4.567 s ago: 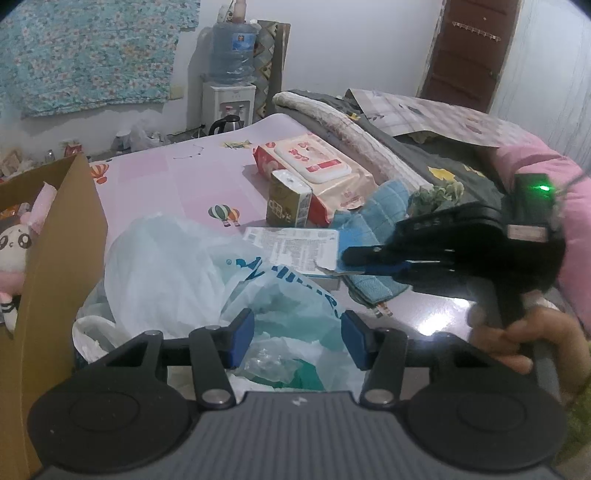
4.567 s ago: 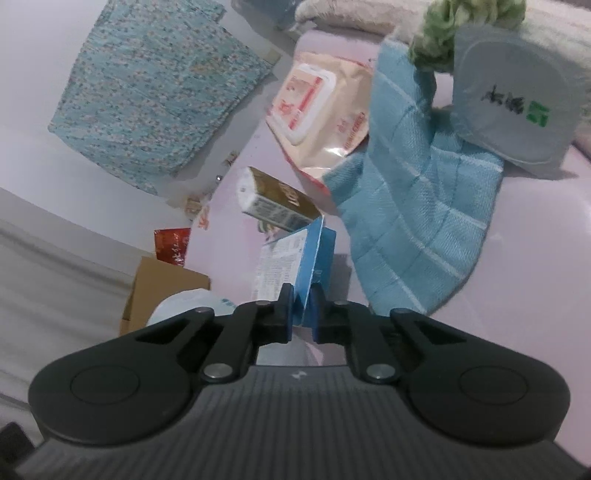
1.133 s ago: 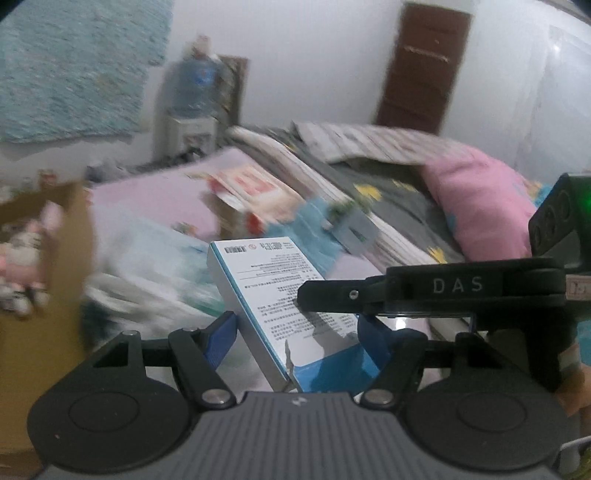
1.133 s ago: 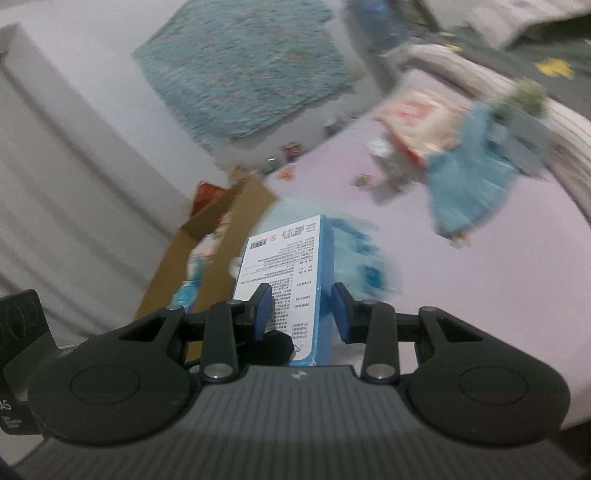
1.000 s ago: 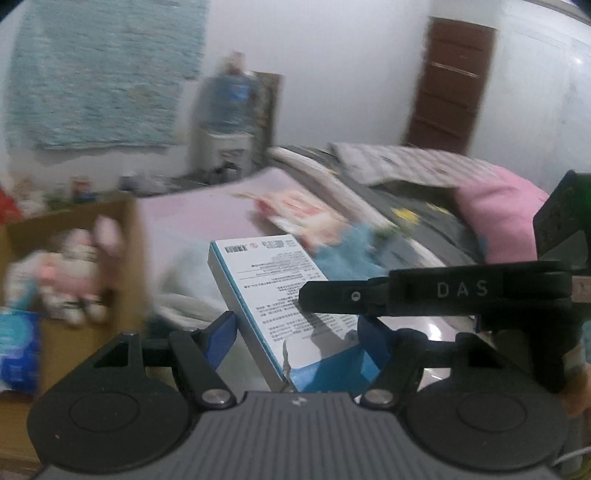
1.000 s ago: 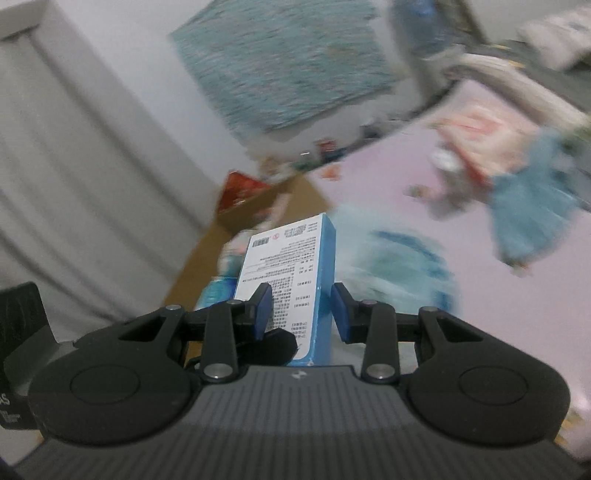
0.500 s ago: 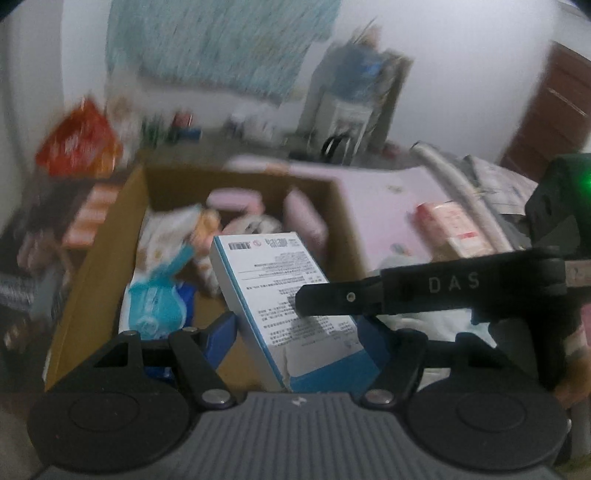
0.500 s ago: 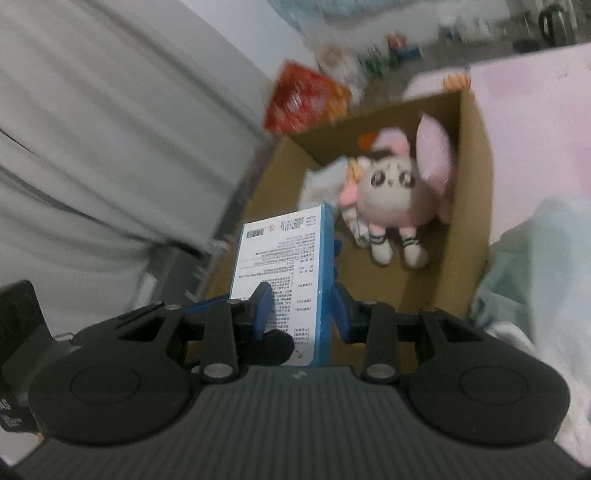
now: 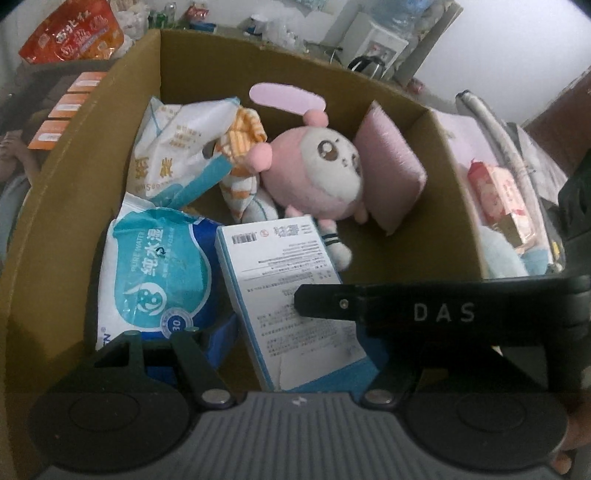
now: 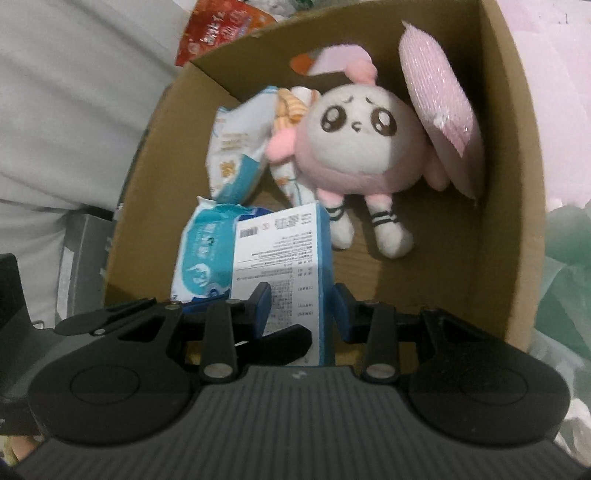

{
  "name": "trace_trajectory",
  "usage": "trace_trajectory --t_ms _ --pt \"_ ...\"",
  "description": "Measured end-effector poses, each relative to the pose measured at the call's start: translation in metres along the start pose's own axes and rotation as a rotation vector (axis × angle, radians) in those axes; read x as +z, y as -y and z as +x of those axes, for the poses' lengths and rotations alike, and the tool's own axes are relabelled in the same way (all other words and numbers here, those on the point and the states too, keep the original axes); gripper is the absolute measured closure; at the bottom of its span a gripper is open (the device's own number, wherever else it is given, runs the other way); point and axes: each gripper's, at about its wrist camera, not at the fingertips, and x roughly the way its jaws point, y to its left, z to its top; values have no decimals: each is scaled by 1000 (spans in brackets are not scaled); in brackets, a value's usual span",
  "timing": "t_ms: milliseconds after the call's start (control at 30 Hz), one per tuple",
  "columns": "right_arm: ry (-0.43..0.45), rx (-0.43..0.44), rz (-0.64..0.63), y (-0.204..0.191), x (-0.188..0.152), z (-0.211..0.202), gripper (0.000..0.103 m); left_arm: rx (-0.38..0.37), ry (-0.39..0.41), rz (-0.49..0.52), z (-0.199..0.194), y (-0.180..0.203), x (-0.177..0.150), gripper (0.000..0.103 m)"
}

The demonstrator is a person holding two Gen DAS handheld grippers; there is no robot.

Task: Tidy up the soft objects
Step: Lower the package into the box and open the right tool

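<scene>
Behind the cardboard box [image 9: 88, 122] a white wall is showing, with a red snack bag [image 9: 70, 31] lying beyond its far left corner and a white water dispenser [image 9: 373, 44] standing beyond its far rim; a pink sheet [image 10: 561, 88] is spreading out past its right wall, and a pale curtain [image 10: 74, 92] is hanging to its left. Inside the box a pink-and-white plush doll [image 9: 321, 173] is lying on the floor near the middle, a pink sponge pad [image 9: 391, 166] is leaning against the right wall just beside the doll's head, a white tissue pack [image 9: 177, 144] is sitting toward the far left corner with an orange-striped cloth [image 9: 242, 147] between it and the doll, and a blue-and-white wet-wipes pack [image 9: 155, 277] is resting against the near left wall. Over the near part of the box a blue-and-white carton [image 9: 291, 291] is hanging, tilted, just beside the wipes pack and above the doll's feet. The right gripper [image 10: 301, 306] is clamping the carton across its narrow sides, both blue pads pressing on it. The left gripper [image 9: 295, 358] is standing with its fingers wide apart around the carton's lower end; whether they are touching it cannot be told.
</scene>
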Motion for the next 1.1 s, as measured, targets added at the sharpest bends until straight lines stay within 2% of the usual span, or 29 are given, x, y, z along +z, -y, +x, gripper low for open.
trace_trajectory --t_ms 233,367,533,700,867,1100 --pt "-26 -11 17 2 1 27 67 57 -21 27 13 -1 0 31" --pt "-44 -2 35 3 2 33 65 62 -12 30 6 -1 -1 28" --pt "-21 -8 43 2 2 30 63 66 22 26 -1 -3 -1 25" --pt "26 17 64 5 3 26 62 65 63 17 -9 -4 -1 25" --pt "110 17 42 4 4 8 63 80 130 6 -26 -3 -1 26" --pt "168 44 50 1 20 -3 66 121 209 -18 -43 -3 0 33"
